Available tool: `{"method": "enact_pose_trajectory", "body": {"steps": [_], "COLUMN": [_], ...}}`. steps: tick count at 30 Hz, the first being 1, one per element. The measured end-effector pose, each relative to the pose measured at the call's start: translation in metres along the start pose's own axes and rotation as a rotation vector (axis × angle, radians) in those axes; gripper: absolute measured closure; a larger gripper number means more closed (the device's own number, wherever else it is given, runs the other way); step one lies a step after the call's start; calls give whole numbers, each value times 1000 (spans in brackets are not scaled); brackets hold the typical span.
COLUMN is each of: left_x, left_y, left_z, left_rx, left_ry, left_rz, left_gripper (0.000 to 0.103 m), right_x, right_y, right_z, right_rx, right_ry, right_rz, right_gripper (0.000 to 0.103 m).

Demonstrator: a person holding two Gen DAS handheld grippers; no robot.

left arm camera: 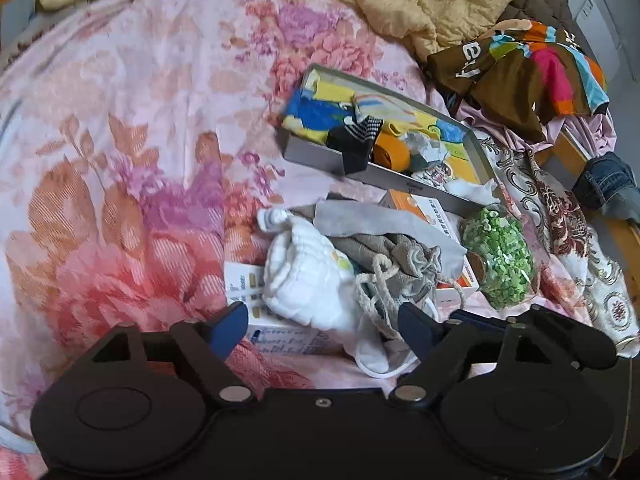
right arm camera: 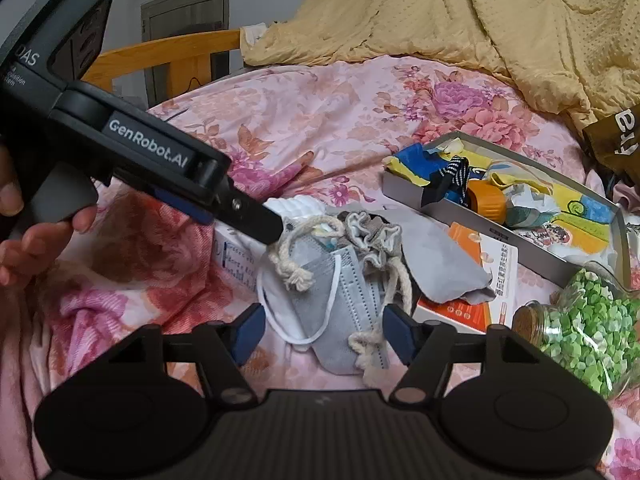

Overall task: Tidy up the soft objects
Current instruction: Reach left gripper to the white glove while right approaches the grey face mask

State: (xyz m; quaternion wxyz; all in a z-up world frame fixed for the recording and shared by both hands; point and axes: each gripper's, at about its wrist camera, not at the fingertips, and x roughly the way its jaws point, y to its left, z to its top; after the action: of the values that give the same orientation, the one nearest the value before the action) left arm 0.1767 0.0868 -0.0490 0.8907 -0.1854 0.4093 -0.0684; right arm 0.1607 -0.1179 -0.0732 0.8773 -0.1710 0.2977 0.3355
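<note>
While both grippers tilt down over a flowered sheet (left arm camera: 120, 128), a heap of soft things lies just ahead of them. Left gripper (left arm camera: 322, 330): jaws apart, flanking the near edge of a white cloth (left arm camera: 308, 280) and a mask (left arm camera: 372, 344), with no pad visibly pressing on either. In the right wrist view it enters from the upper left, a hand (right arm camera: 24, 232) curled round its grip, its tip reaching the far side of the heap. Right gripper (right arm camera: 324, 336): jaws apart on either side of the grey mask (right arm camera: 348, 300); a knotted cord (right arm camera: 296, 272) of a drawstring pouch (right arm camera: 372, 240) lies over the mask. Whether the pads touch the mask cannot be told. Right of the heap lie a carton (right arm camera: 492, 280) and a jar (right arm camera: 588, 332) of green bits on its side. Farther off, a shallow box (left arm camera: 316, 156) holds coloured cloths. Yellow blanket (right arm camera: 460, 12) at far edge.
</note>
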Motion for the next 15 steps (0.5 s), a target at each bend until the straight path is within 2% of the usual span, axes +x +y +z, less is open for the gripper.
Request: {"method": "enact_pose_trajectory", "body": {"steps": [10,13,15], "left_x": [14,16,17], "left_y": [13,19,22], "left_z": [8,10,11], "left_rx": [-141,-198,-223], "left_ry": [8,4,2], "left_rz": [-67,-90,-100], "left_gripper": [30,41,58], "right_x": [10,10,11], "right_y": [-4,-4,-3], "right_z": [1,1,1], "right_rx": [3,1,-7], "right_ry": [16,5,2], "right_rz": [-32,-29,-25], "right_gripper": [38,39,39]}}
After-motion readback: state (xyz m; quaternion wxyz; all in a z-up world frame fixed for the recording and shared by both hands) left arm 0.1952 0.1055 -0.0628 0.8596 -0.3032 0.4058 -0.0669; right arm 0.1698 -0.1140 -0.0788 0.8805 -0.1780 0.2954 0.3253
